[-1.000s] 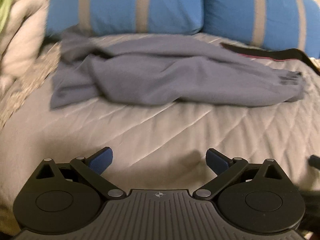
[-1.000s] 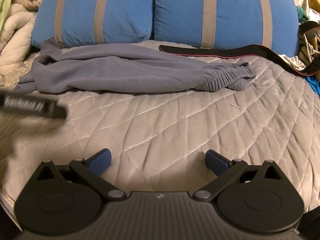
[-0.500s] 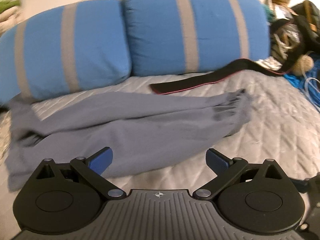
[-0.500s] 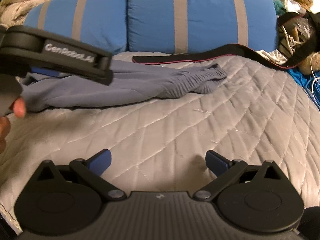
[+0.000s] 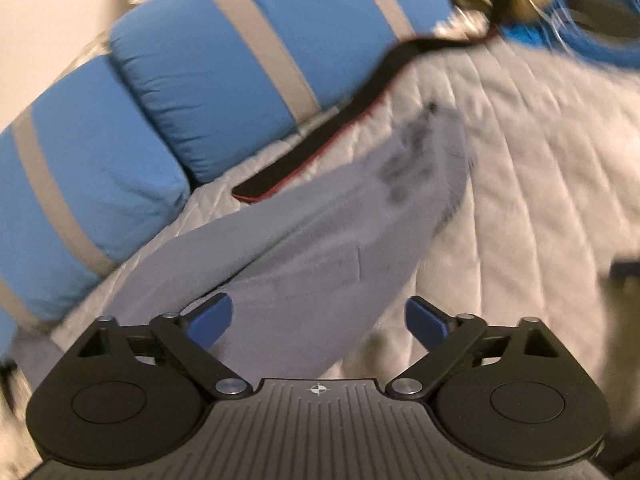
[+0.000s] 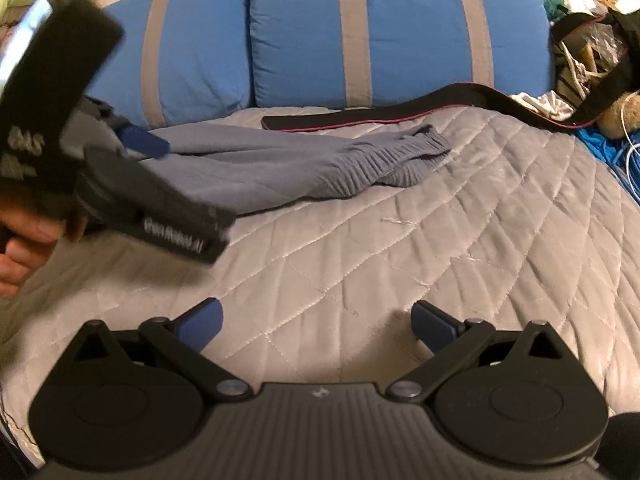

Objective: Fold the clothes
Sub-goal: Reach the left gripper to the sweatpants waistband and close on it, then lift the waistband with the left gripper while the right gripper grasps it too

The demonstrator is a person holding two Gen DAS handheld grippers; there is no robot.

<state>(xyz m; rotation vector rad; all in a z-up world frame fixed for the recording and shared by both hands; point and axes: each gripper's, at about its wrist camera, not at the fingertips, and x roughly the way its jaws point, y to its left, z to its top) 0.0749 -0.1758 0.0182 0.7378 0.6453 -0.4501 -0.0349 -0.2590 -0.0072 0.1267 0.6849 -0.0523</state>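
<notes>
A: Where are the grey trousers (image 6: 280, 168)?

B: Lying crumpled along the quilted bed (image 6: 400, 248), toward twelve o'clock from the right gripper (image 6: 316, 326), elastic waistband at the right end. Two blue striped pillows (image 6: 392, 32) sit behind them, and a black strap (image 6: 400, 116) runs between.

A: And the grippers?

B: The right one has its jaws spread wide over bare quilt, holding nothing. The left gripper (image 5: 318, 320) is also spread, hovering over the trousers' grey cloth; that view is blurred. From the right camera it appears at ten o'clock, held in a hand (image 6: 24, 240).
</notes>
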